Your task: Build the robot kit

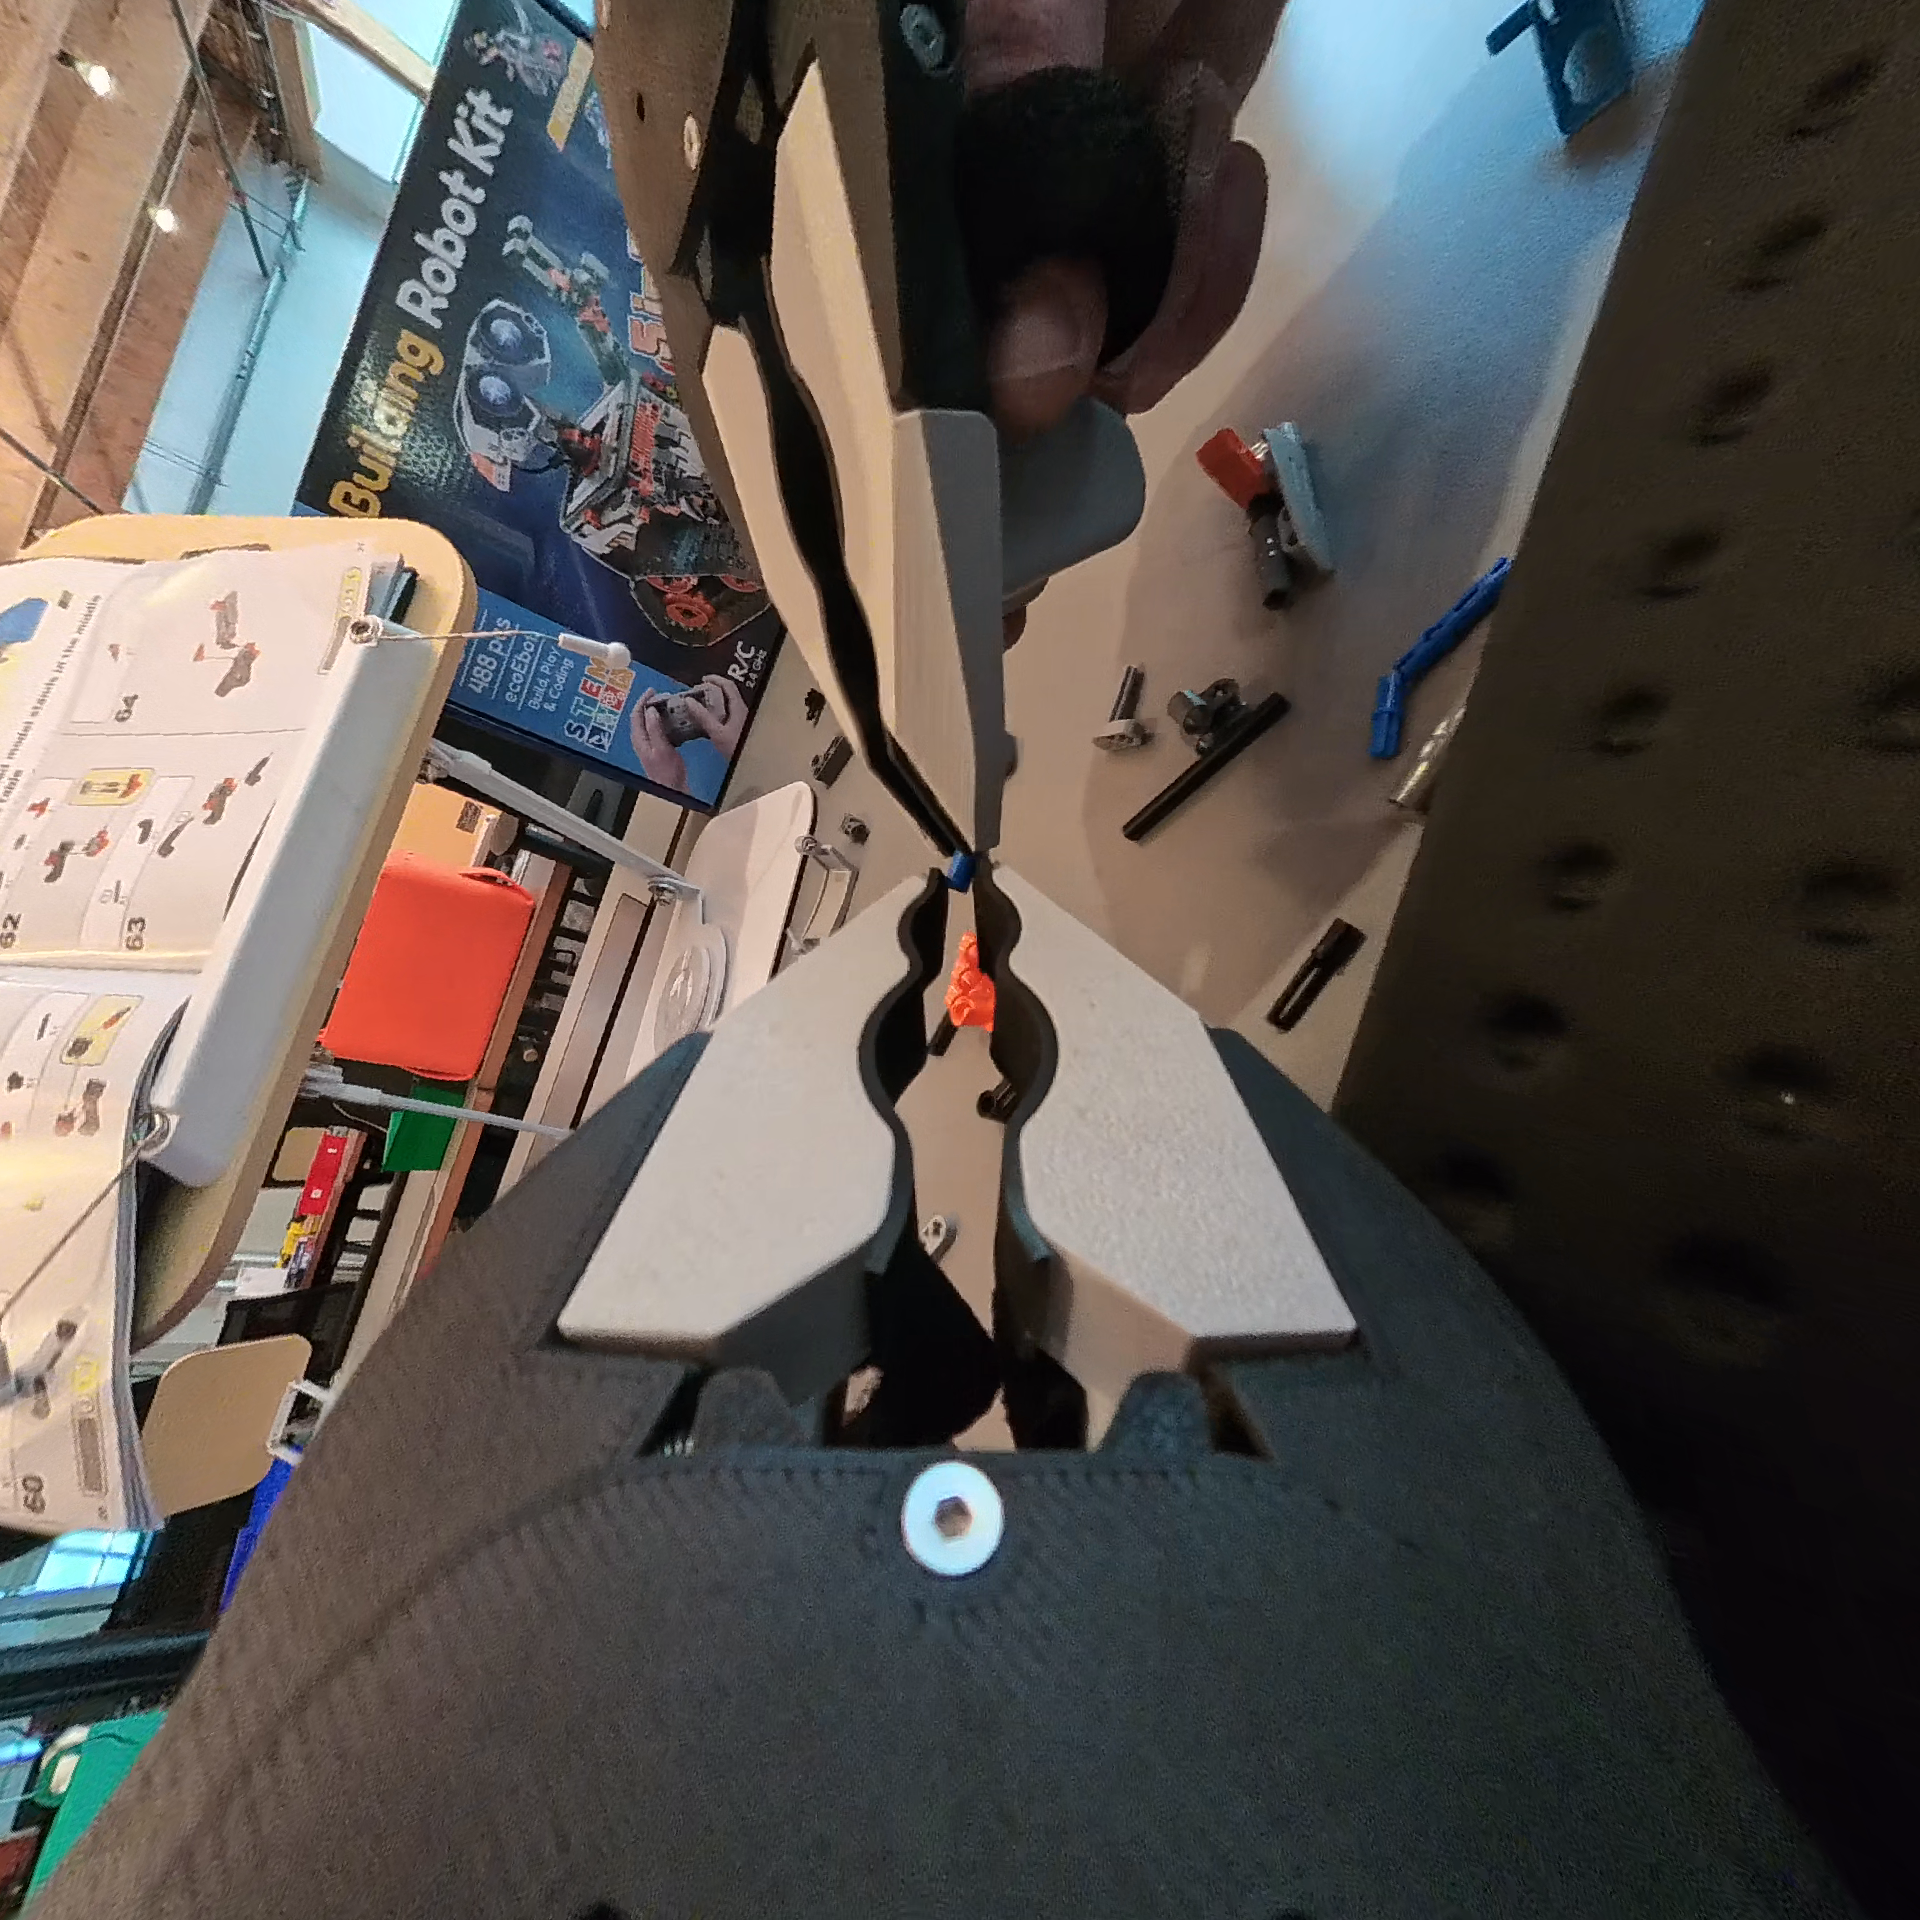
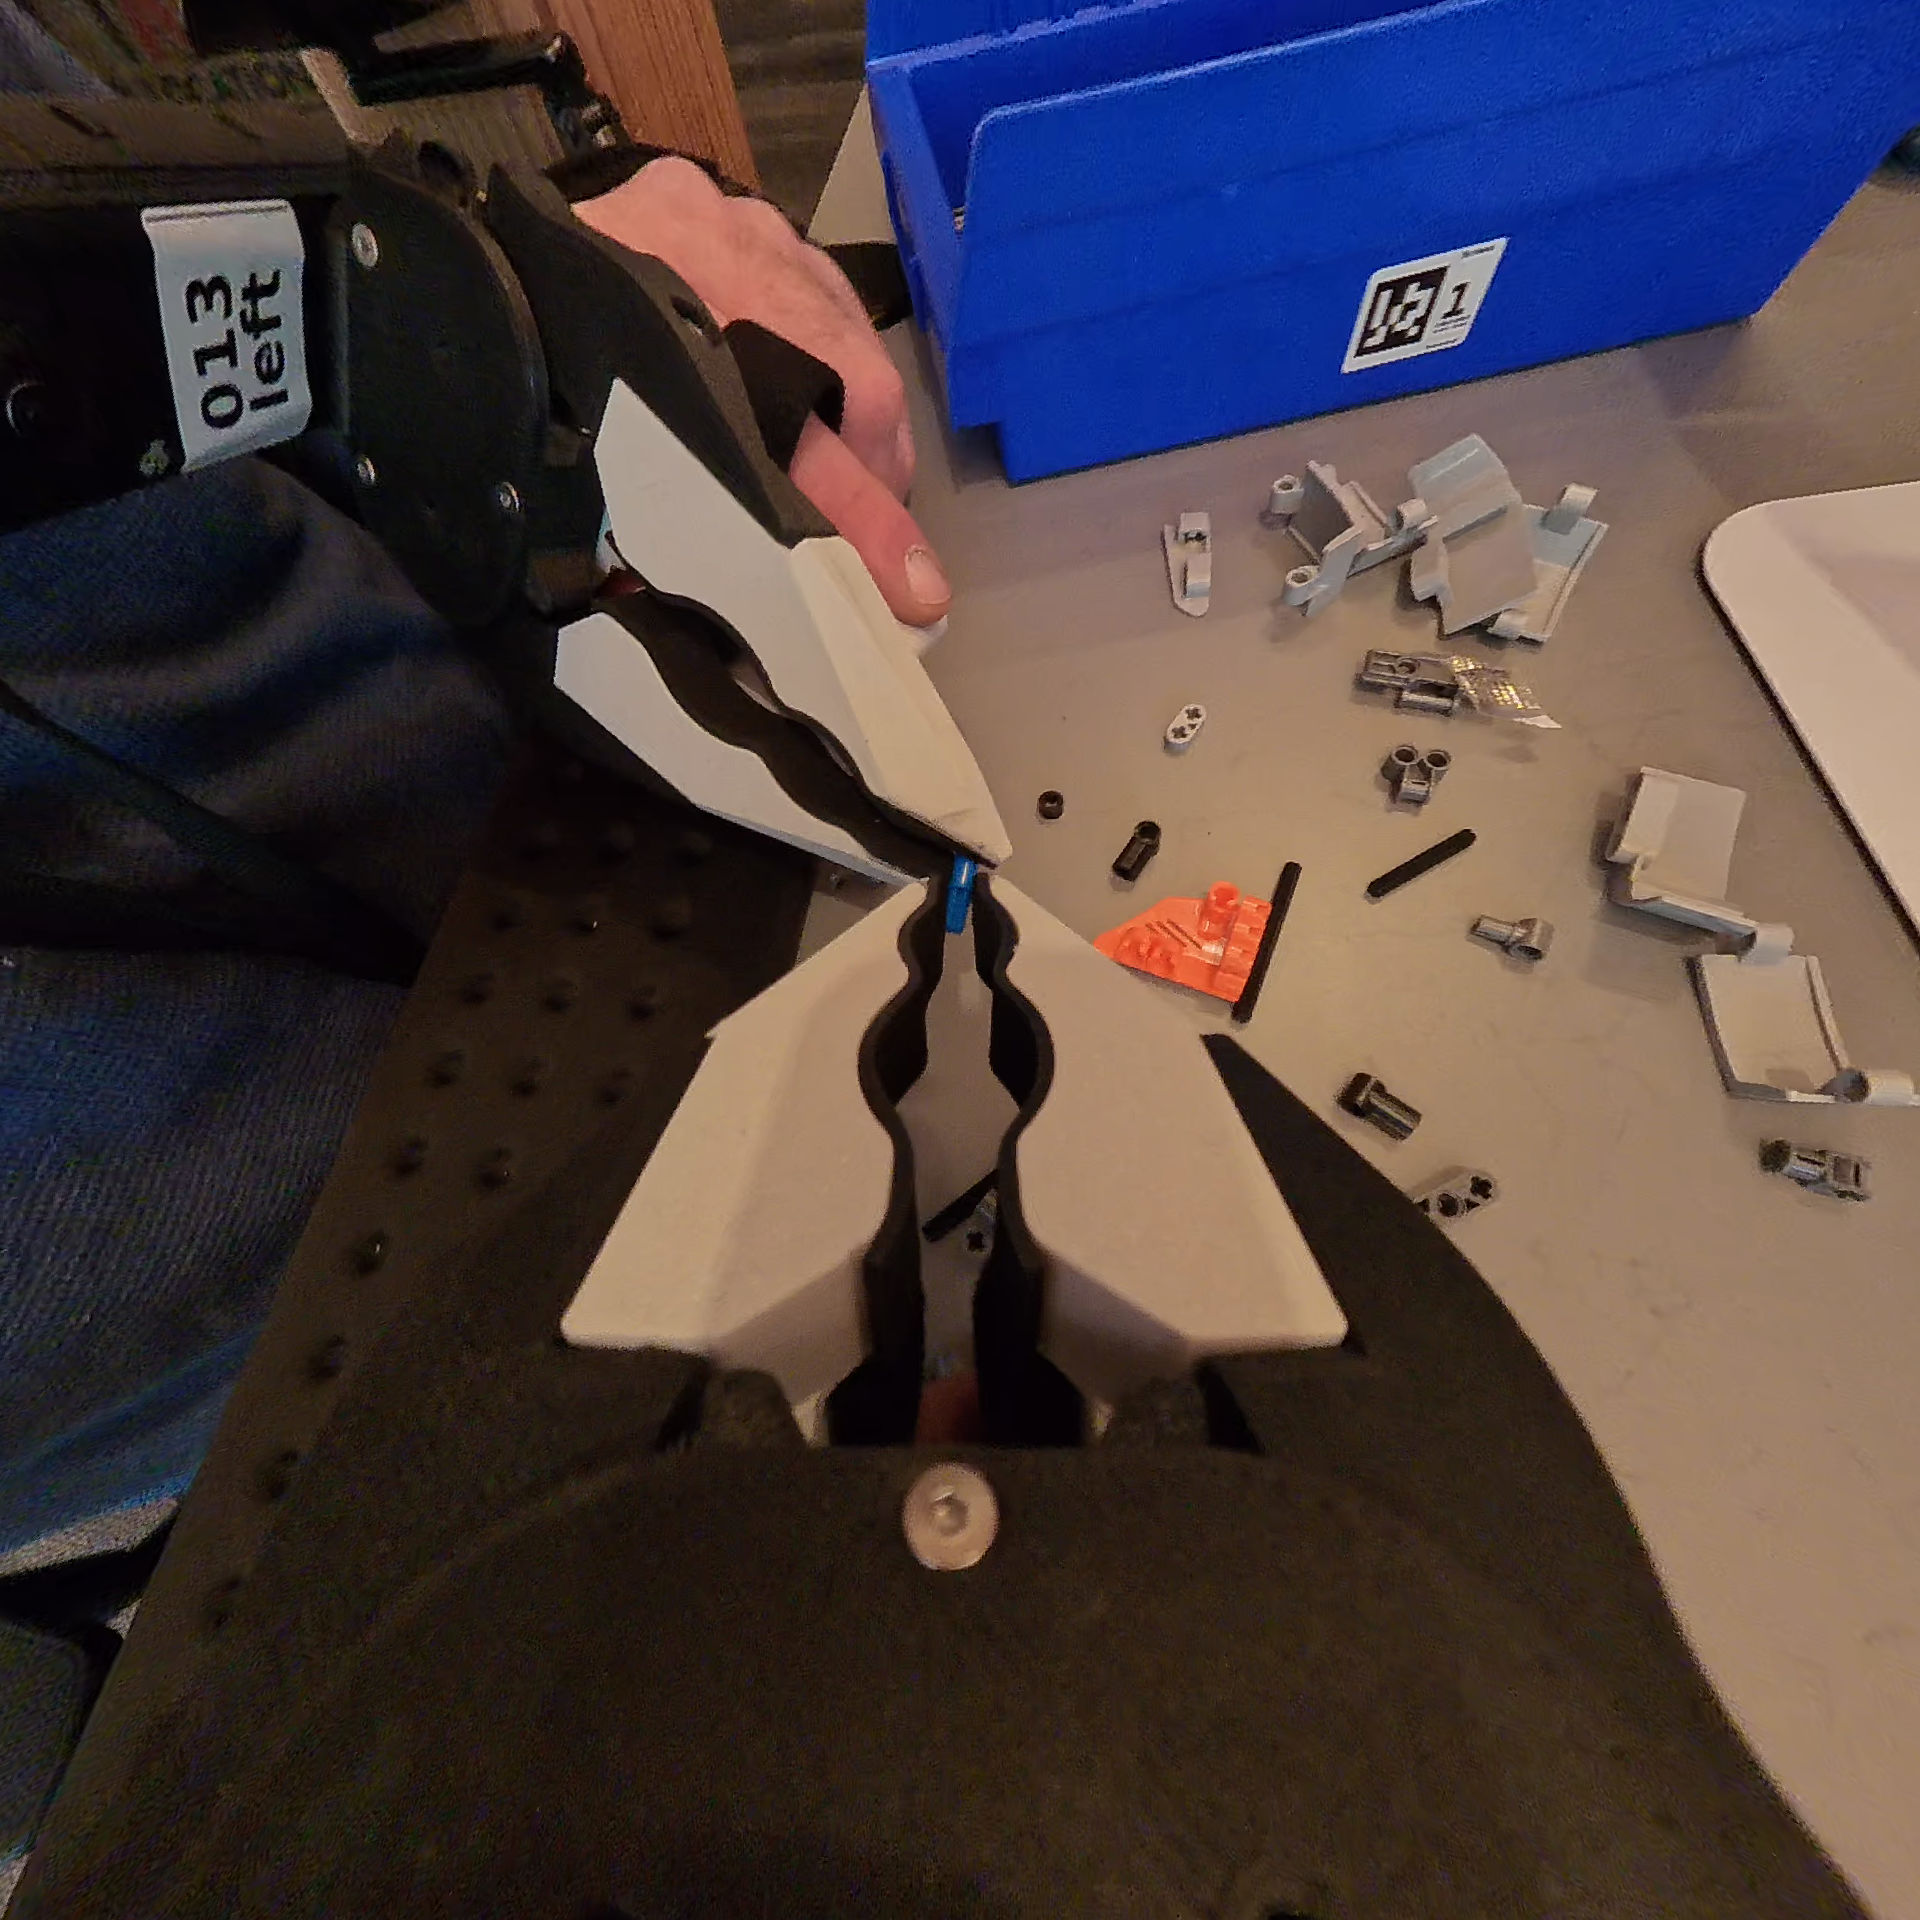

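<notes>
Left claw (image 1: 966, 883) and right claw (image 2: 966, 883) meet tip to tip, both clenched on one small blue pin (image 2: 960, 891) above the grey bench (image 2: 1558, 1299); orange piece (image 2: 1195, 940) just beside, labelled blue bin (image 2: 1299, 260) well behind

A grey table (image 2: 1558, 1455) carried scattered grey and black building-kit pieces (image 2: 1439, 540), an orange panel (image 2: 1164, 935), a black axle (image 2: 1420, 862), a blue bin (image 2: 1299, 208) and a white tray (image 2: 1829, 623).
</notes>
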